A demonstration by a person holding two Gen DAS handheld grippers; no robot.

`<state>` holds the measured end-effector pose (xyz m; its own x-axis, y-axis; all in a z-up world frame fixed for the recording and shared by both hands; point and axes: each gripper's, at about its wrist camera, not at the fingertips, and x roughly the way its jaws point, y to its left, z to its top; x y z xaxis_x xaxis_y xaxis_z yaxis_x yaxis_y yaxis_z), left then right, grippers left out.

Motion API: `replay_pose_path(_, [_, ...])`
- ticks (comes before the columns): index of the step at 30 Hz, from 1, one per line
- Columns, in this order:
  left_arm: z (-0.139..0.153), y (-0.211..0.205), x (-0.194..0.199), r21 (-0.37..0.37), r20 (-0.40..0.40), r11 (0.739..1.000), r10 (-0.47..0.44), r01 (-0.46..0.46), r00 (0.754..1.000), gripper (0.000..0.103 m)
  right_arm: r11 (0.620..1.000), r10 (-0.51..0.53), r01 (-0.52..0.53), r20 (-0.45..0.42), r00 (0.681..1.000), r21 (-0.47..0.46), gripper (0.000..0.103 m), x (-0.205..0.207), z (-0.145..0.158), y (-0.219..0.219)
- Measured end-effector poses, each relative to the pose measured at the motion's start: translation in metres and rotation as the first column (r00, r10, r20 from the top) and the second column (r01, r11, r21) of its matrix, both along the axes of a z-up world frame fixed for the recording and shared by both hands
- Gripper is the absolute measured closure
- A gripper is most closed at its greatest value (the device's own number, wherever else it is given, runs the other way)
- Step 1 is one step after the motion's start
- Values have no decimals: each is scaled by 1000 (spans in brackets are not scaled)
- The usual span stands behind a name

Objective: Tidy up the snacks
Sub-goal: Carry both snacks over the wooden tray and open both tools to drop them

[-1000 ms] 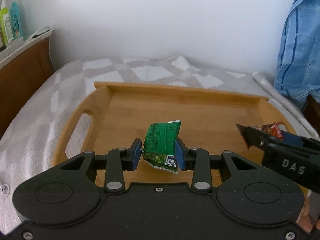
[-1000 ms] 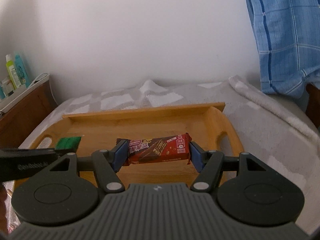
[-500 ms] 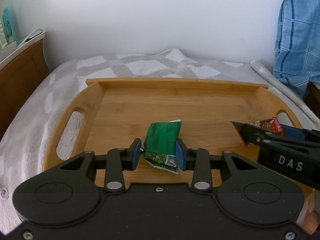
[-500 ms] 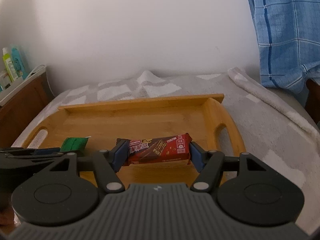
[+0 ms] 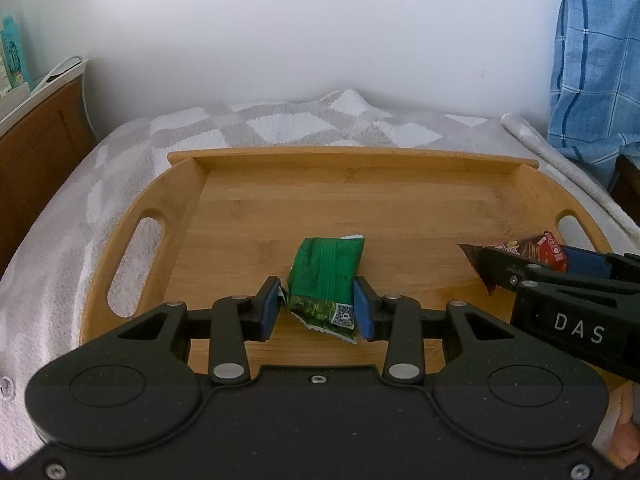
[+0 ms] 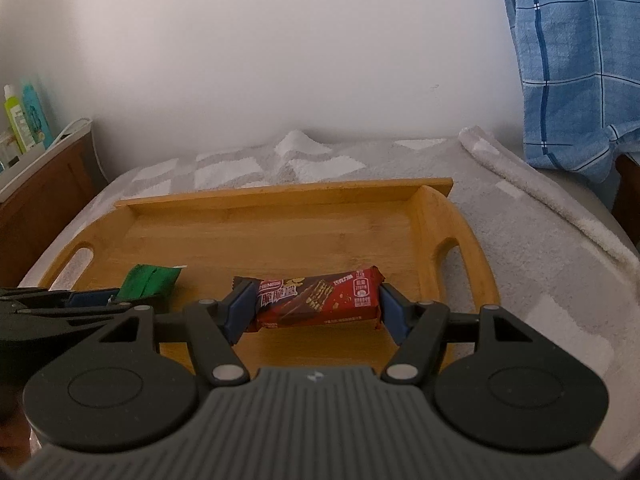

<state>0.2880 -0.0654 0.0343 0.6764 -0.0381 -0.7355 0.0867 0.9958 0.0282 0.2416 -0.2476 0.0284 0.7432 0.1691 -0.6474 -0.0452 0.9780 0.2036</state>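
Observation:
My left gripper [image 5: 316, 308] is shut on a green snack packet [image 5: 326, 276] and holds it over the front middle of a wooden tray [image 5: 360, 200]. My right gripper [image 6: 314, 308] is shut on a red chocolate wafer bar [image 6: 316, 298], held crosswise over the front right of the tray [image 6: 280, 224]. In the left wrist view the right gripper [image 5: 532, 268] and the bar [image 5: 540, 250] show at the right. In the right wrist view the left gripper [image 6: 100, 300] and the green packet [image 6: 150, 280] show at the left.
The tray lies on a grey and white checked blanket [image 5: 280, 124] against a white wall. A wooden bedside unit [image 6: 36, 200] with bottles [image 6: 24, 120] stands at the left. A blue checked cloth [image 6: 572, 64] hangs at the right.
Both grippers have moved forward over the tray with their snacks still held. The tray now appears lower and fuller in both views.

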Motion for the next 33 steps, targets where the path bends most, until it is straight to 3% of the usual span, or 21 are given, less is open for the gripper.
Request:
replay_pose_path(16, [0,1,0,-2,-1,1000,-2,2,1000,66,1000,0,0,-32,999,13,31,3,-5,-2])
replay_pose_path(23, [0,2,-1,1,-7,1000,-8,8,1000,61,999,2,-1,-28,1000,32,23,2,-4,-5])
replay_pose_path(28, [8,2,-14,30,20,999,-31,31,999,52,996,11,-12,12,1000,88,16,-7,1,-12])
replay_pose_path(33, [26,6,-36,21,59,998,-58,57,997,41,996,30,-36,78,997,87,10,-31,12,-13])
